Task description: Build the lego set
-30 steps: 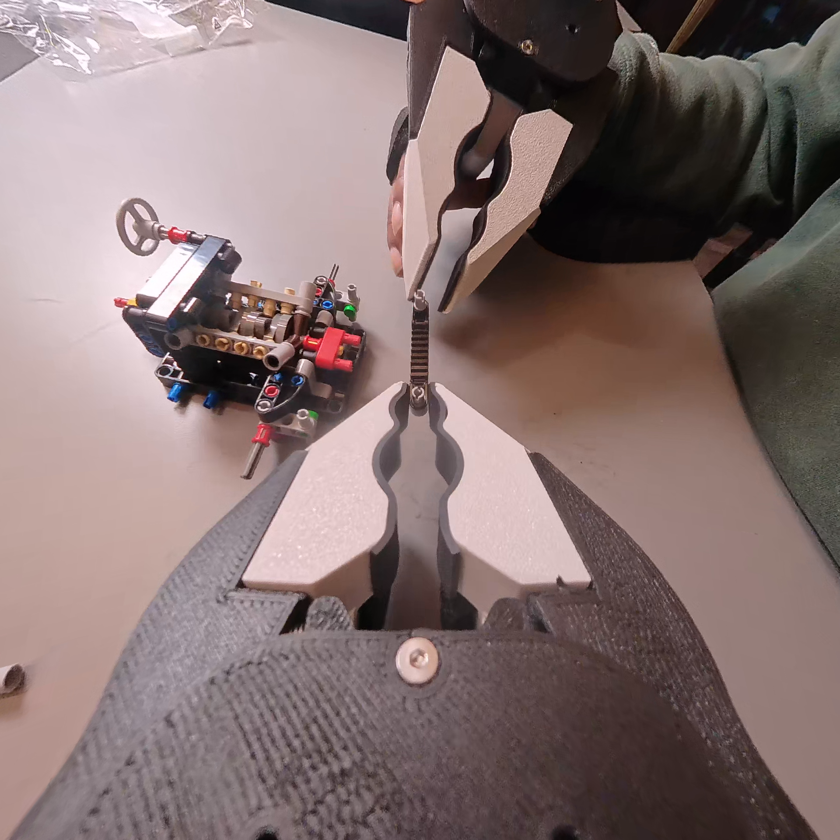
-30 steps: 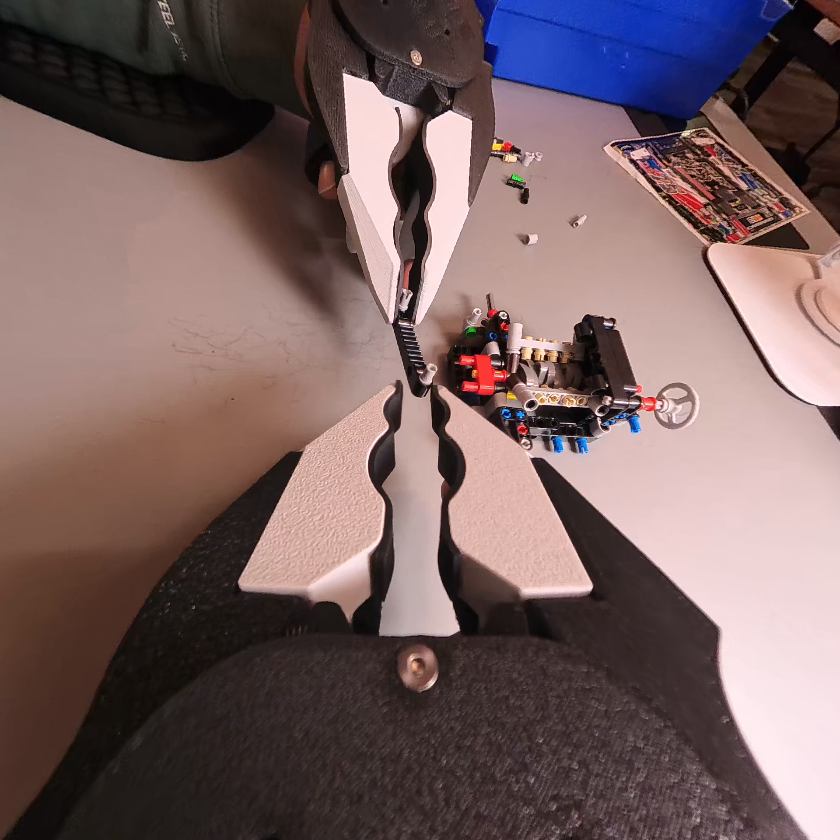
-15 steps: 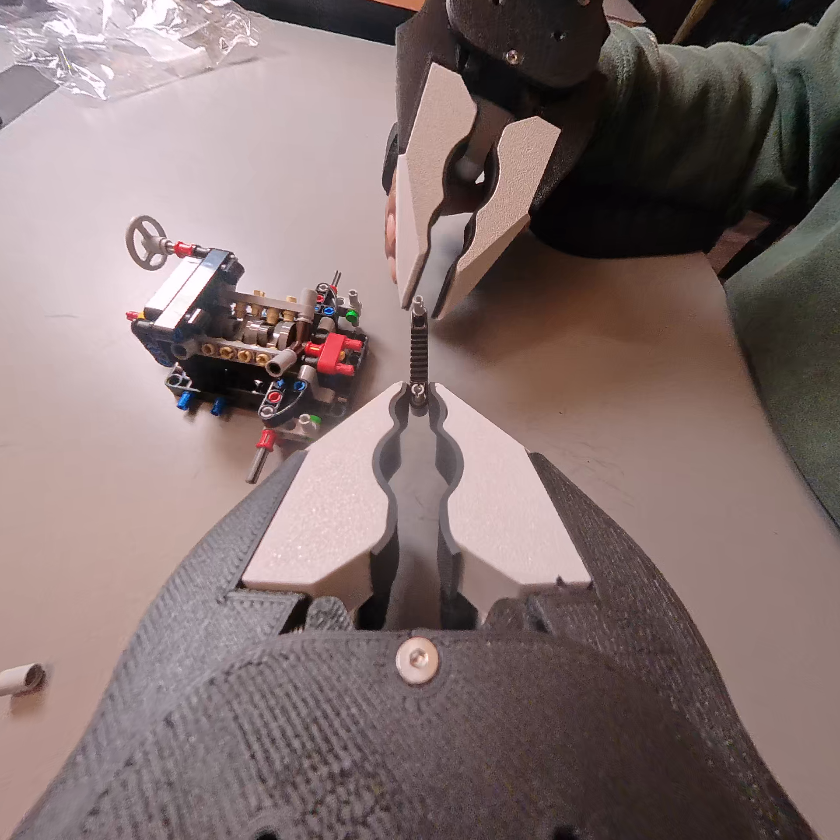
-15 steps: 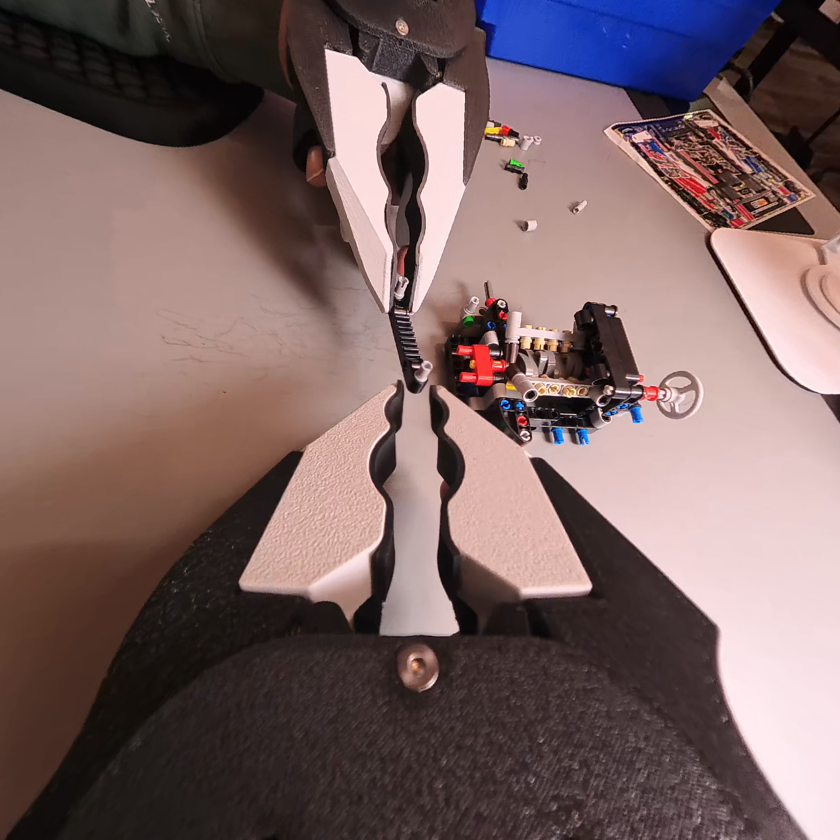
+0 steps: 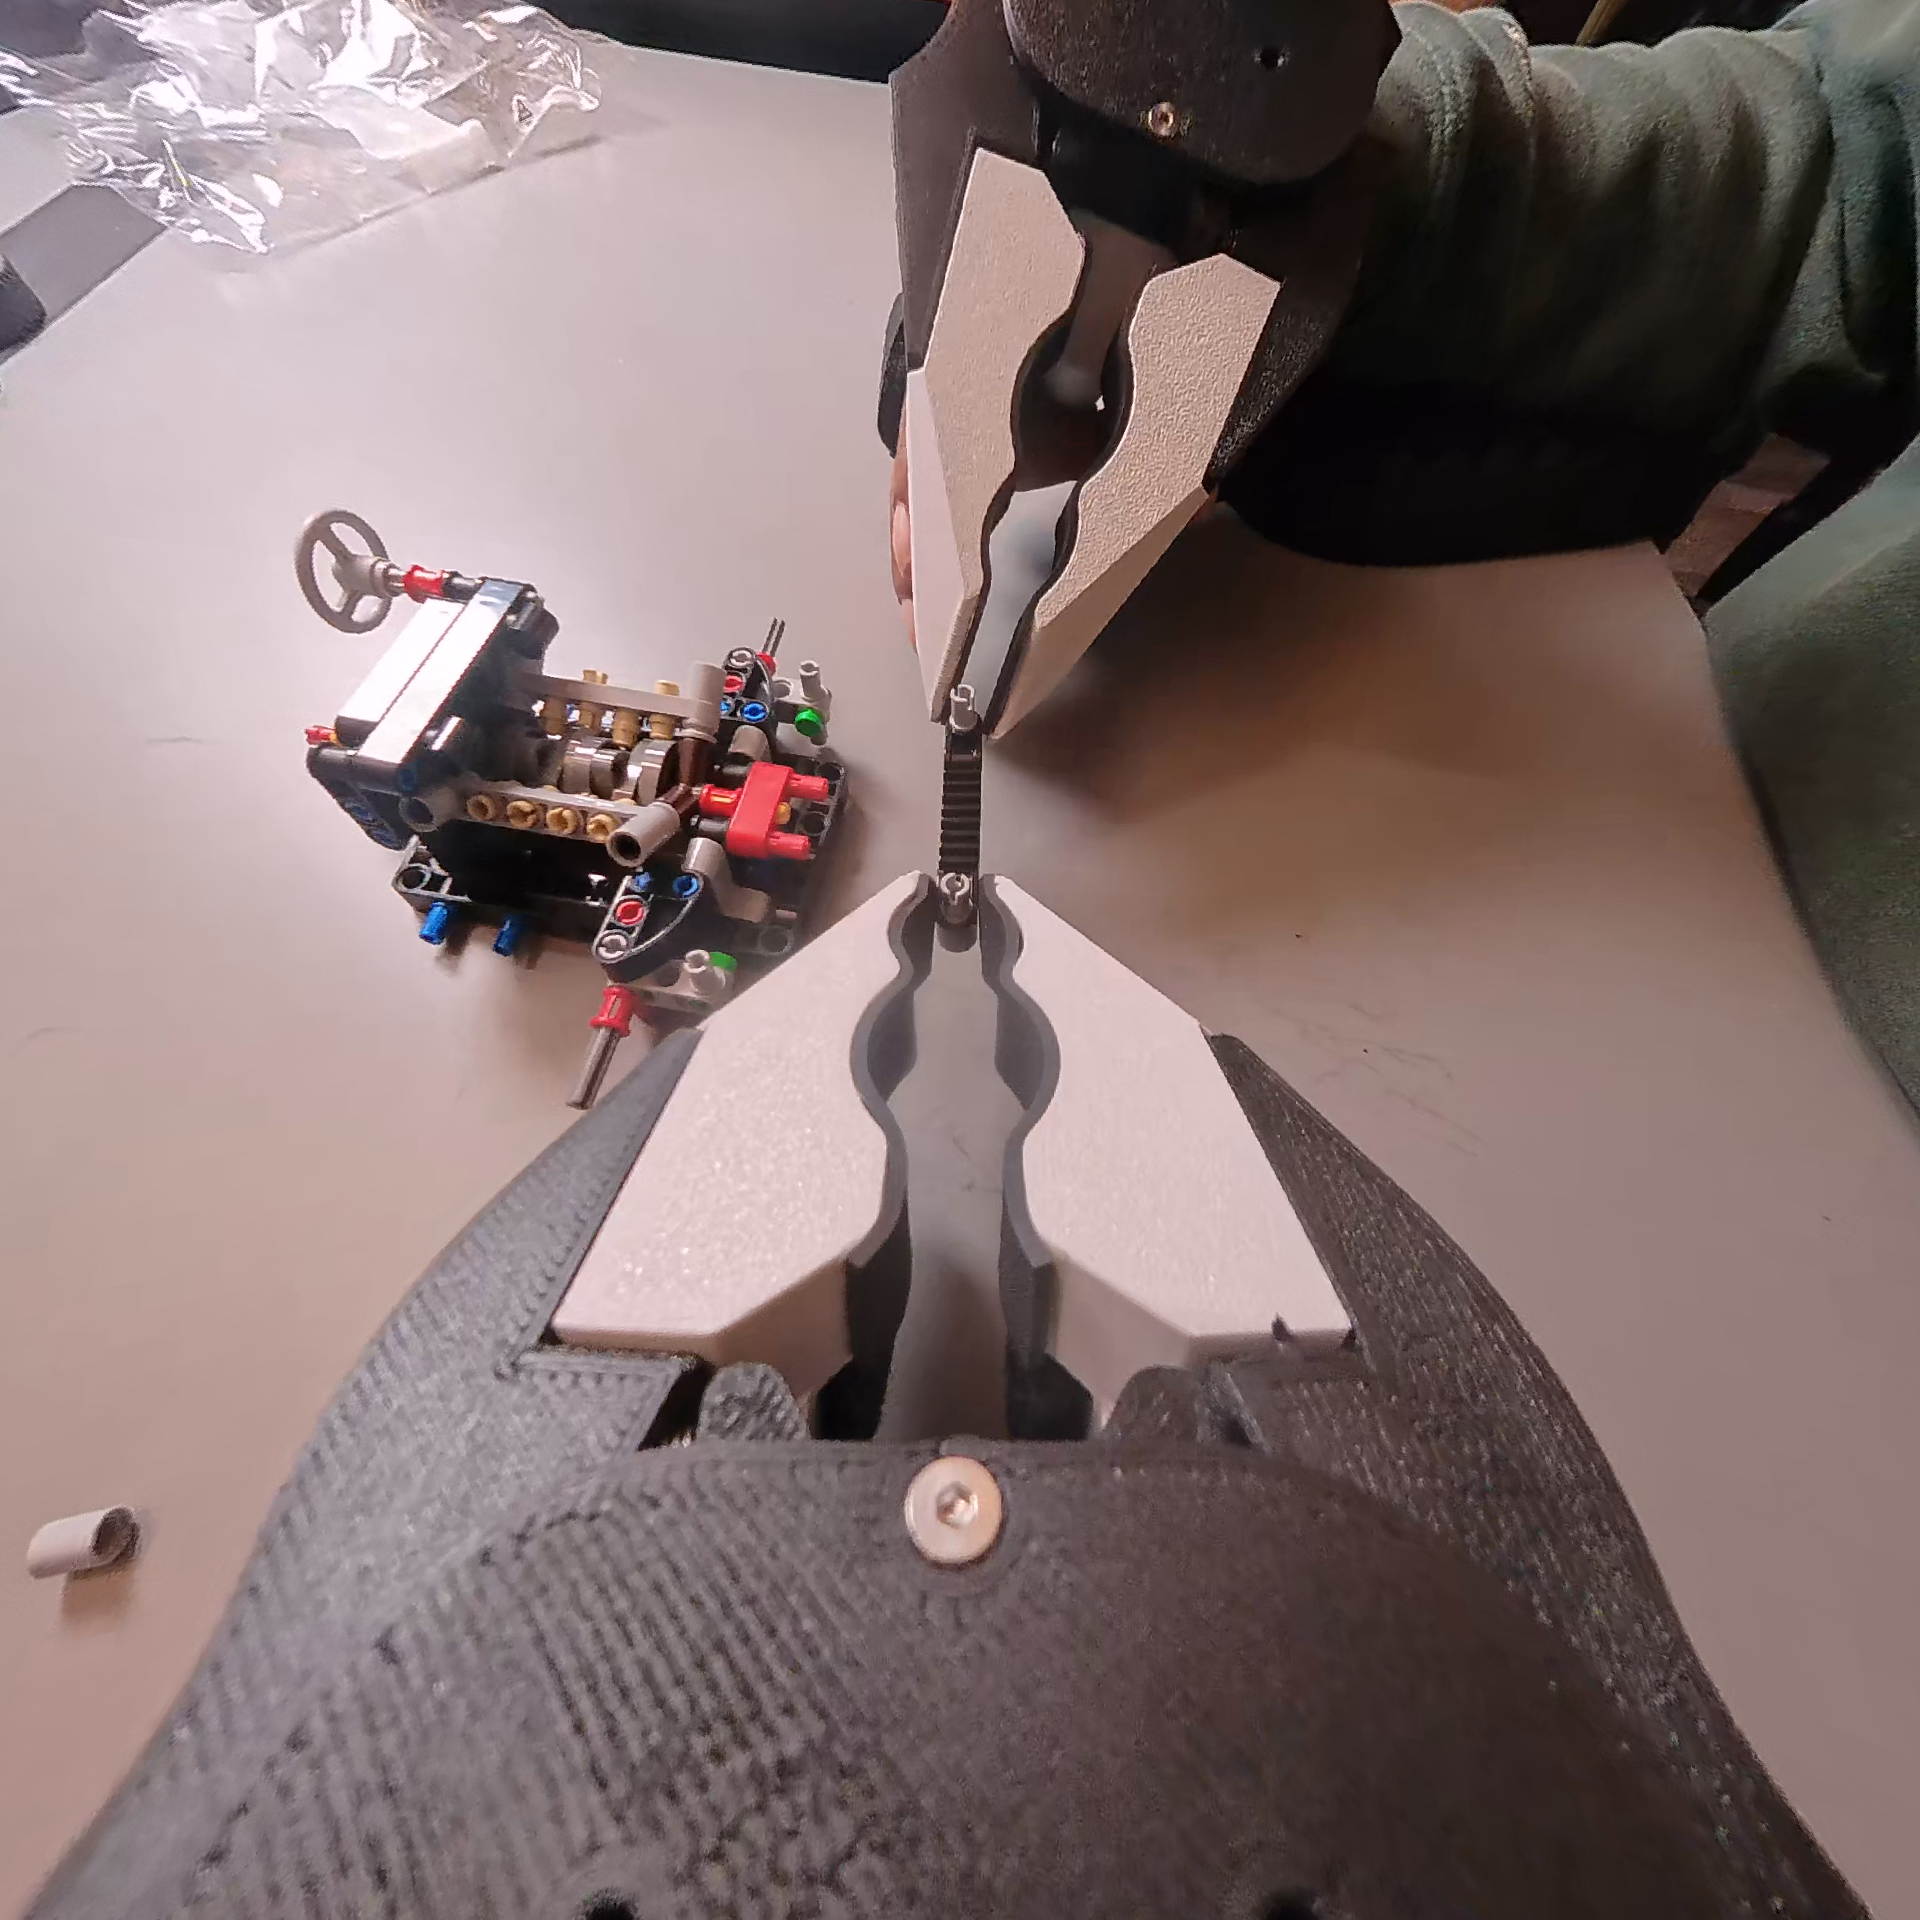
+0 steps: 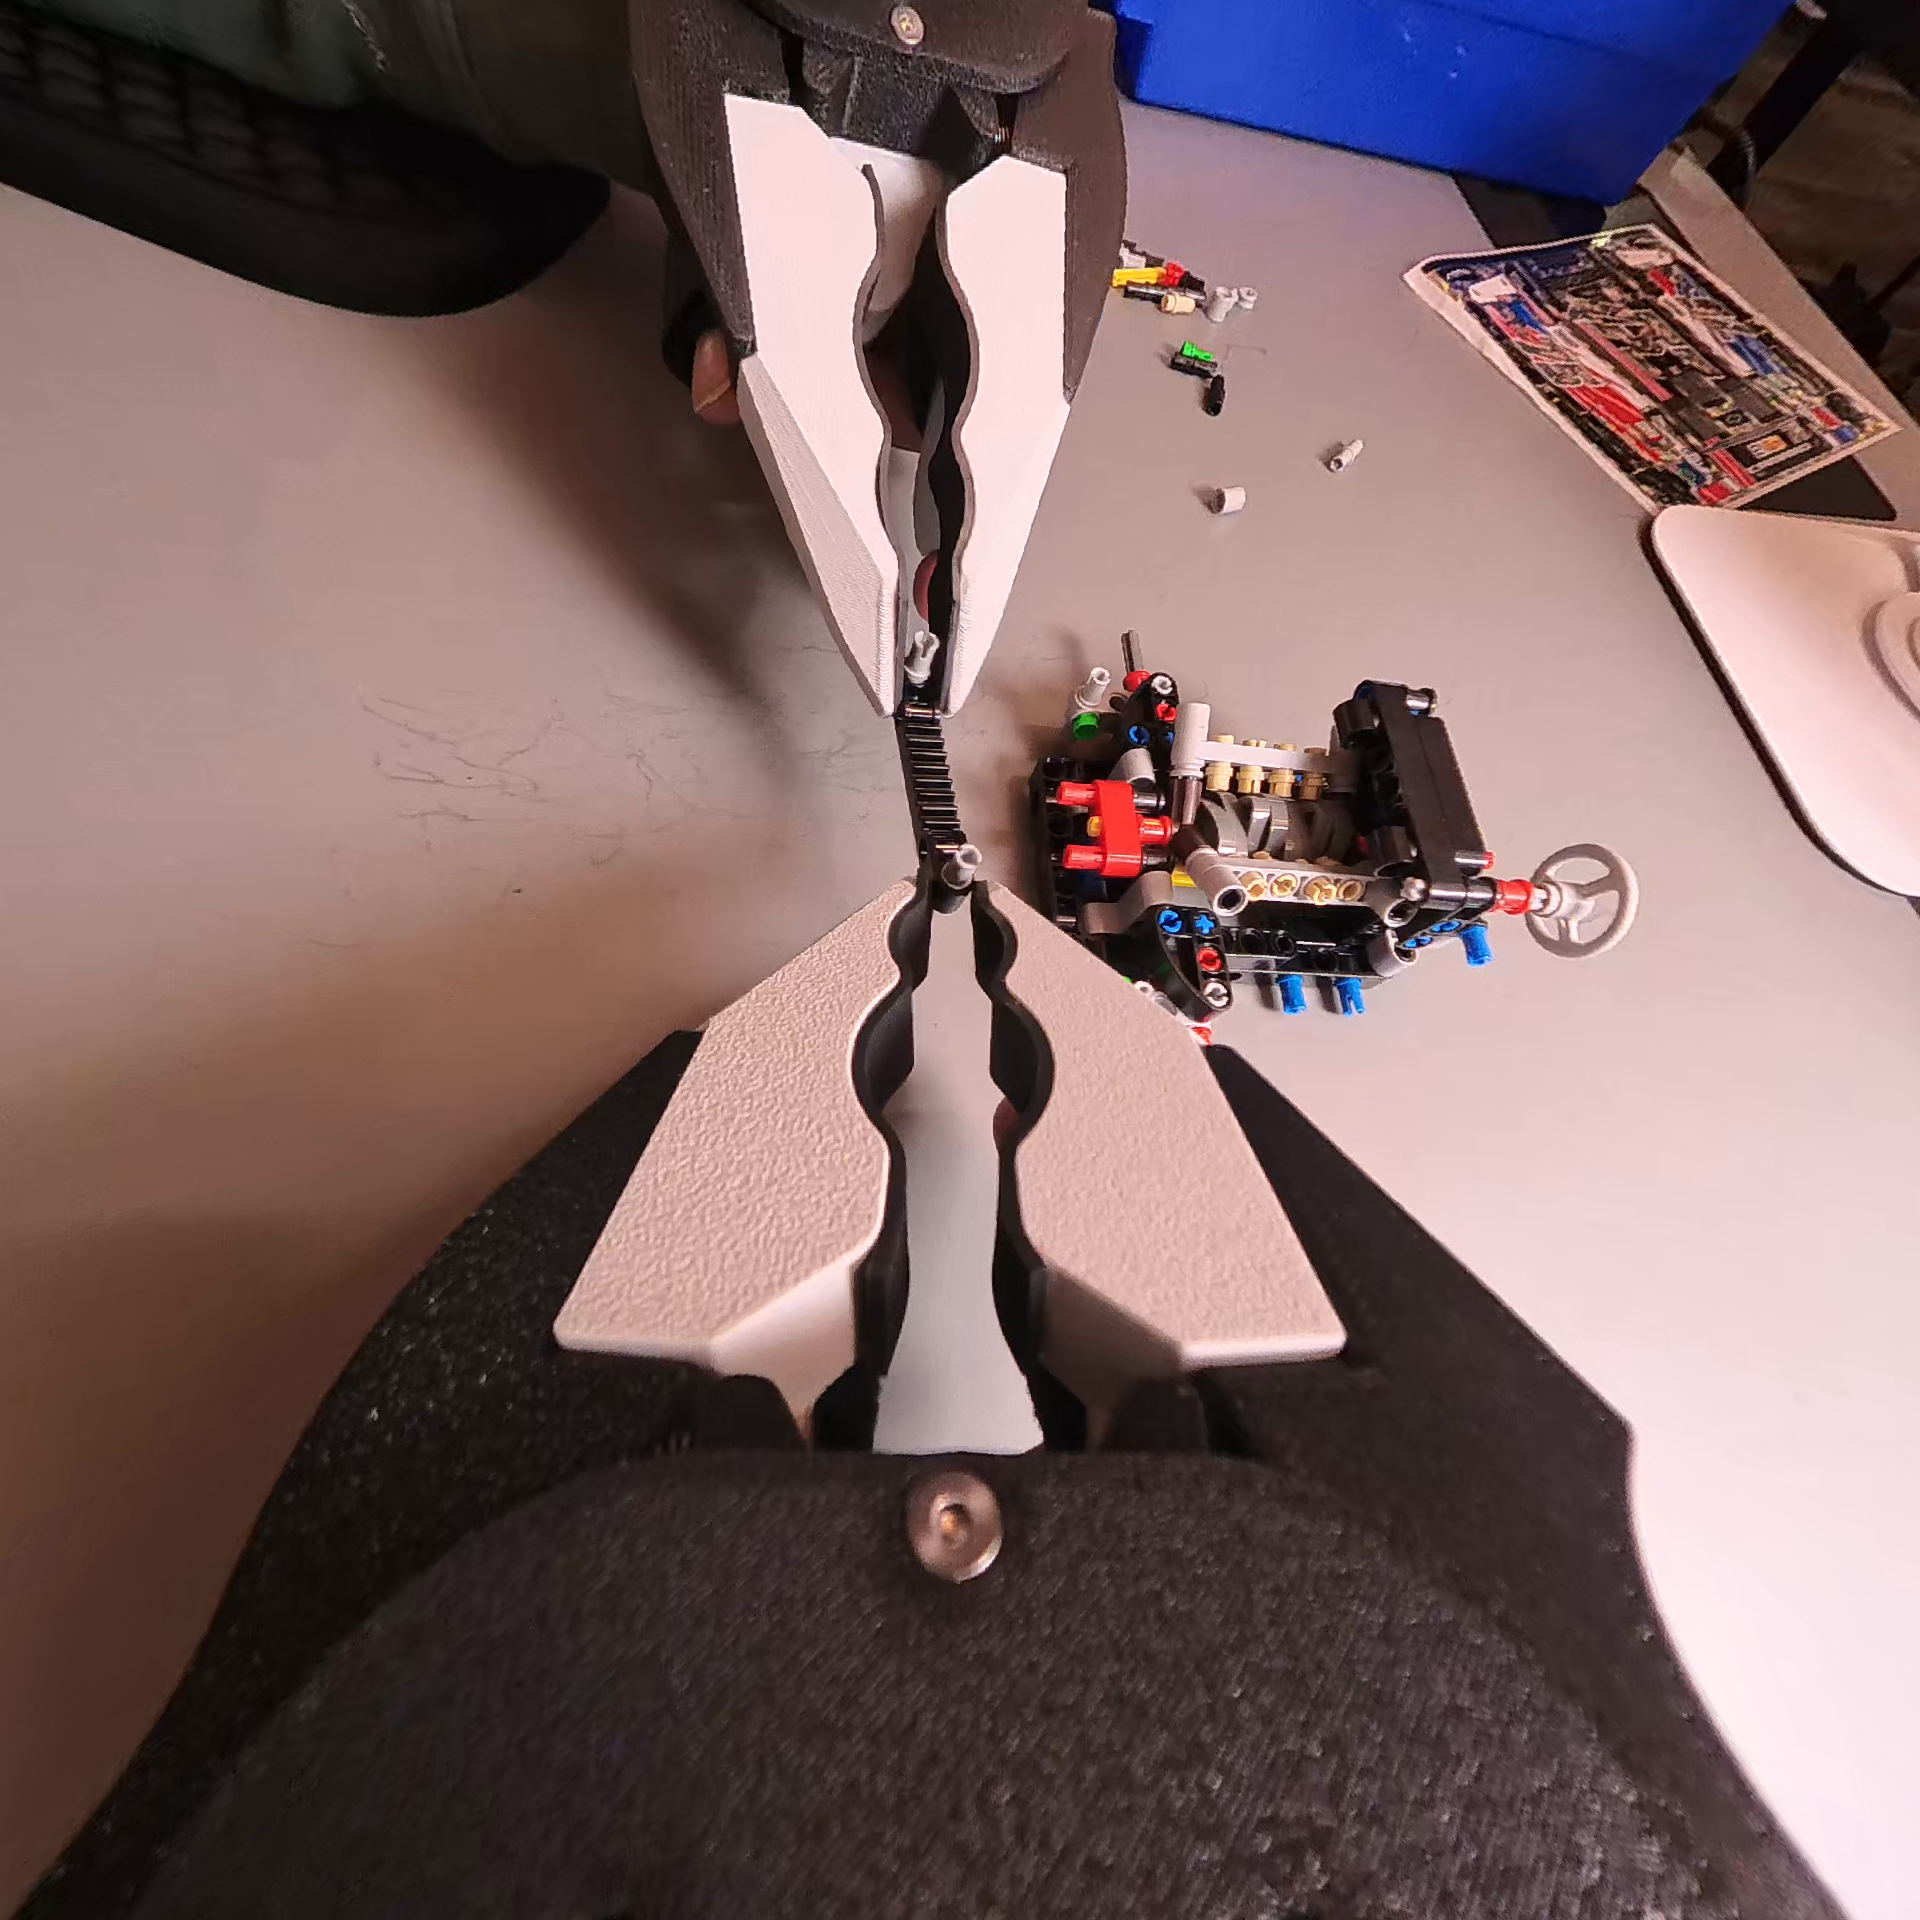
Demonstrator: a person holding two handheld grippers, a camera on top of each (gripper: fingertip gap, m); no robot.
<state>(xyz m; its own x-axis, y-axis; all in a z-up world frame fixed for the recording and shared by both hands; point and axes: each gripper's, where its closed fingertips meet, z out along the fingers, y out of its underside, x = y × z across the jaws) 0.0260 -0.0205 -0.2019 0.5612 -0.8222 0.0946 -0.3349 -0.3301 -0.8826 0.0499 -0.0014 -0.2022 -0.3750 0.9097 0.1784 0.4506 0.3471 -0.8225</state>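
Since half a second ago, my right tongs [image 6: 948, 902] have closed in on the free end of the black toothed rack [image 6: 932, 792]; their tips then stood just short of it, and now they sit on either side of its end and the grey pin [image 6: 966, 858] there. My left tongs [image 5: 954, 900] are nearly shut, pinching the rack's other end. On the right tongs a narrow gap remains, and I cannot tell whether they actually grip the rack or only bracket it. From the left wrist view the rack runs straight between both pairs of tips, lifted off the bench [image 5: 1299, 935].

Going left to right in that view: a small grey sleeve piece [image 5: 78, 1540] lies near the bench's left edge, crumpled clear plastic wrap [image 5: 270, 104] sits at the far left corner, and the part-built lego model [image 5: 582, 790], with its grey steering wheel [image 5: 338, 569], rests on the bench just left of the rack, apart from it. In the right wrist view, loose small pieces [image 6: 1195, 301] and a printed instruction sheet [image 6: 1652, 353] lie toward the far right corner.
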